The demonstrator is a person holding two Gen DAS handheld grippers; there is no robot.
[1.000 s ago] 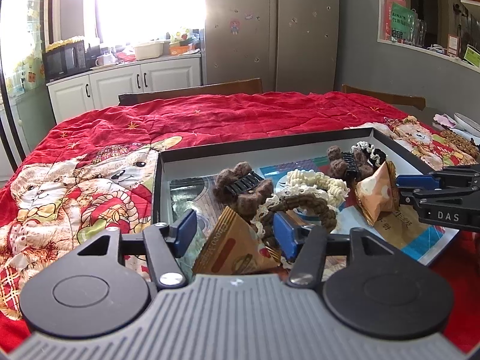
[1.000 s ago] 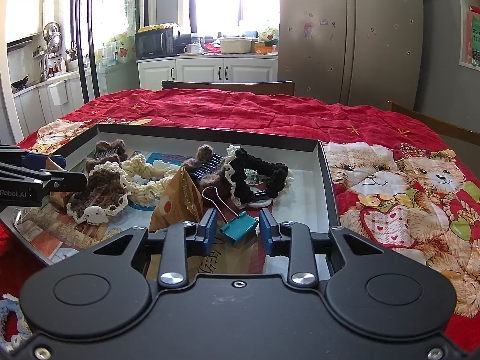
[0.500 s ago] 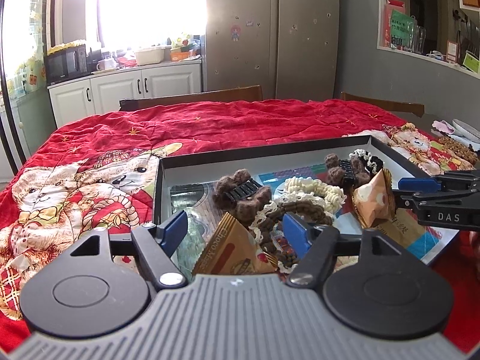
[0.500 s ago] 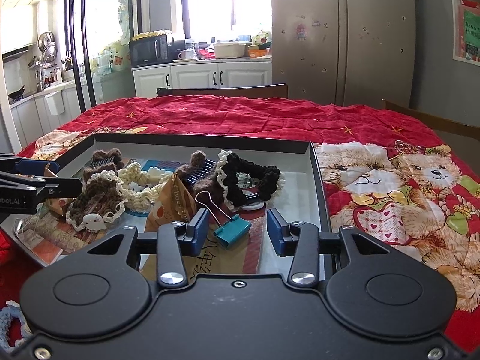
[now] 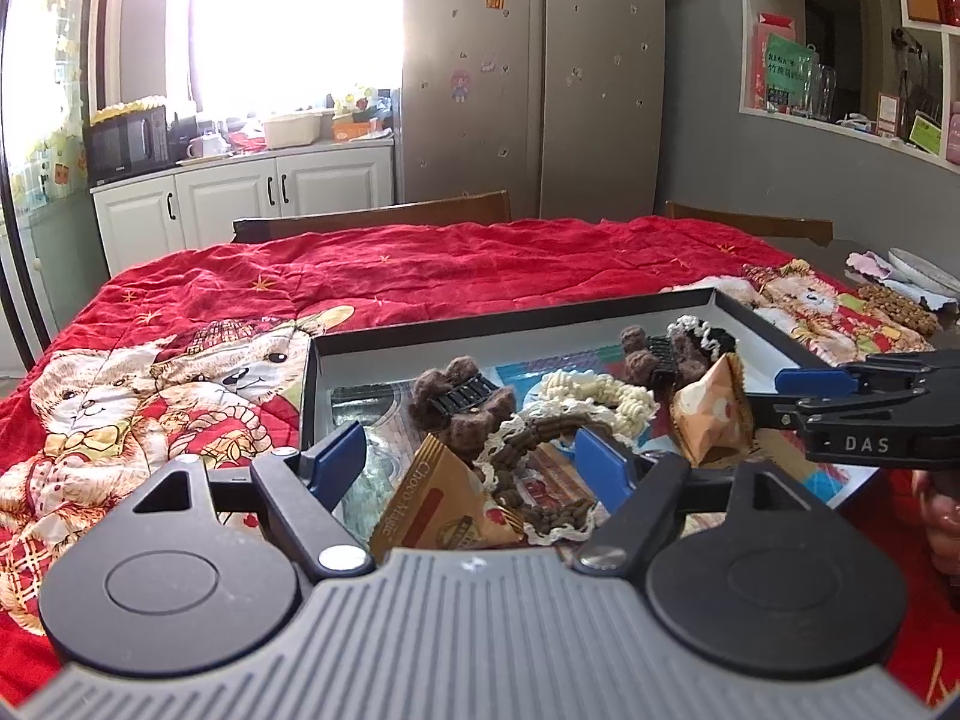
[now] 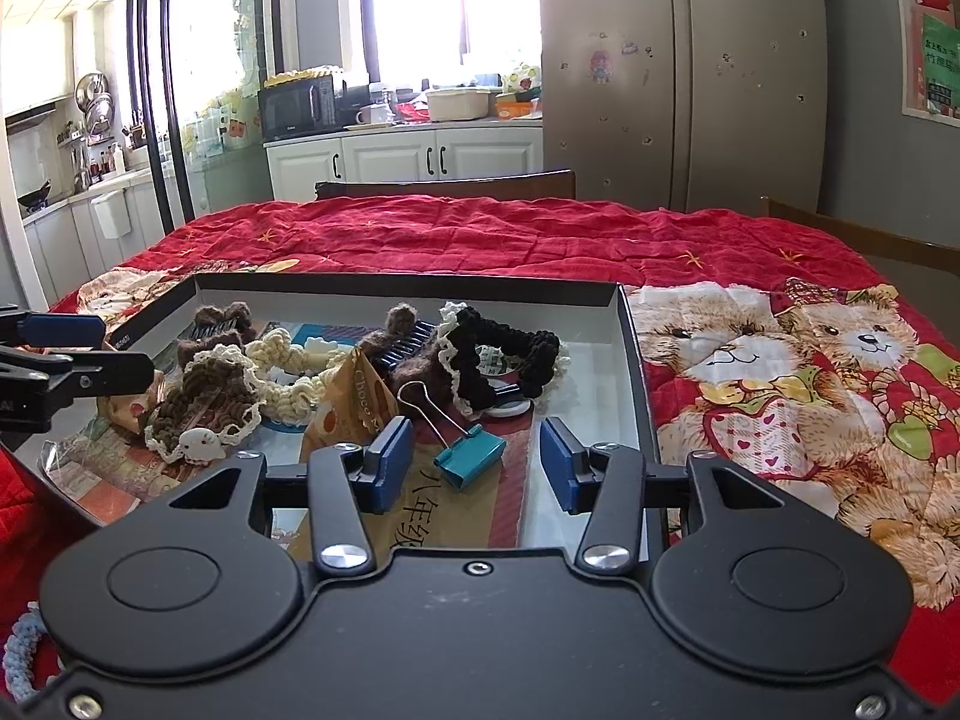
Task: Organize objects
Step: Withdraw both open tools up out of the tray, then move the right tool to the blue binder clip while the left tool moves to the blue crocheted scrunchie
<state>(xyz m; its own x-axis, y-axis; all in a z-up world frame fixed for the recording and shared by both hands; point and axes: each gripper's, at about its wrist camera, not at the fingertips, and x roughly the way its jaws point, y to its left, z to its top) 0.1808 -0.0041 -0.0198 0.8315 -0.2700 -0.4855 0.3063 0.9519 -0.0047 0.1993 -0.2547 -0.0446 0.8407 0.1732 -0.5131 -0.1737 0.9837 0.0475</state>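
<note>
A black shallow tray (image 5: 516,324) (image 6: 408,285) lies on a red bear-print quilt. In it are brown fuzzy hair clips (image 5: 462,402), a cream scrunchie (image 5: 600,393), a brown scrunchie (image 6: 204,399), a black scrunchie (image 6: 510,342) and two triangular snack packets (image 5: 438,504) (image 5: 714,414). My left gripper (image 5: 471,468) is open and its jaws are opening; the Choco packet lies between them, untouched. My right gripper (image 6: 477,462) is open too, jaws opening, with a teal binder clip (image 6: 471,456) lying loose between them on the tray floor.
Wooden chair backs (image 5: 372,219) stand at the table's far side. Plates and cloth (image 5: 924,276) sit at the far right corner. A pale blue crocheted ring (image 6: 18,654) lies on the quilt near me. A person's hand (image 5: 942,516) holds the right gripper.
Both pairs of jaws have spread wider. The right fingers have drawn away from the teal binder clip, which stays on the tray. Neither hand has shifted much.
</note>
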